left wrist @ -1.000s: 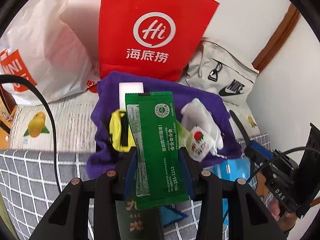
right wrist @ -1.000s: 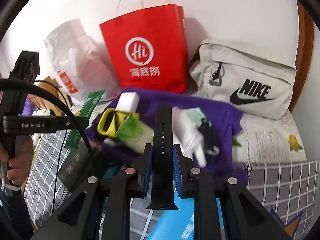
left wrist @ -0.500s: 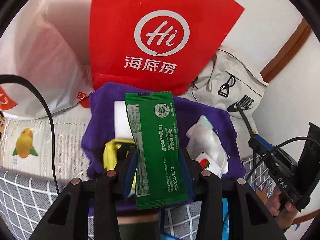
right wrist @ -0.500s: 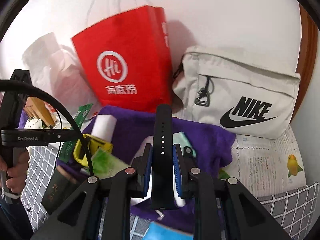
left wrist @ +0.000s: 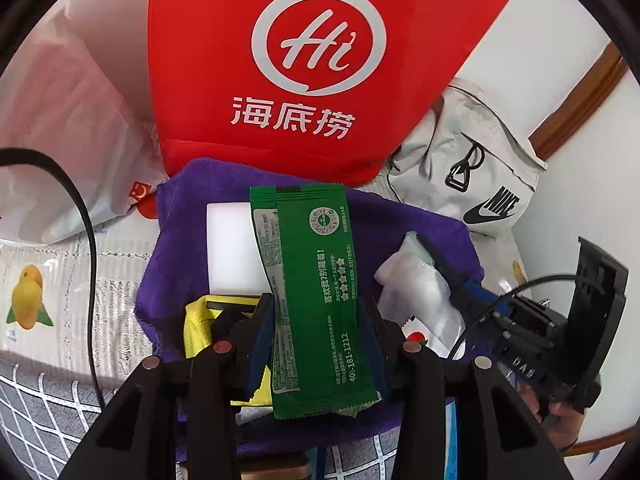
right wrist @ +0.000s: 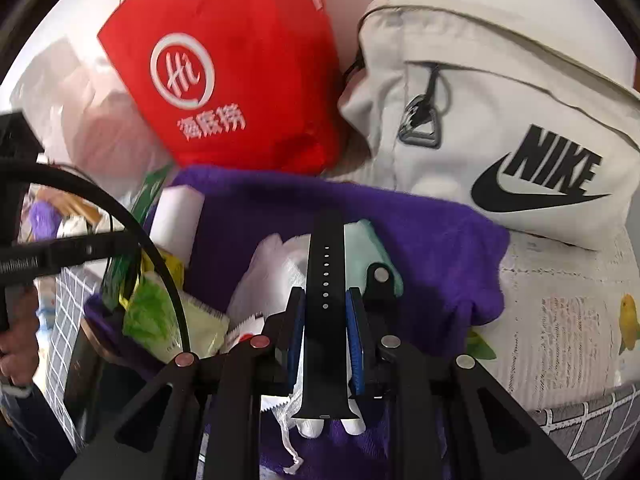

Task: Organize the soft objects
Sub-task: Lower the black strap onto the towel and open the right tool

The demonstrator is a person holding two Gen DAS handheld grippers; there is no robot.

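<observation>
Both claws have dropped closer over the purple towel (left wrist: 404,216). The left claw (left wrist: 316,320) clenches the green sachet (left wrist: 312,280), the right claw (right wrist: 325,320) the black strap (right wrist: 325,280); next, I judge, each lowers and releases onto the pile.

This looks like a bedroom in a home. A purple towel (left wrist: 400,216) lies on a bed with a grey checked cover (left wrist: 48,412). Behind the towel, against a white wall (left wrist: 552,12), lean a red paper shopping bag (left wrist: 320,60), a white plastic bag (left wrist: 60,128) and a beige sports bag (right wrist: 500,120); wooden trim (left wrist: 580,100) runs beside them.
</observation>
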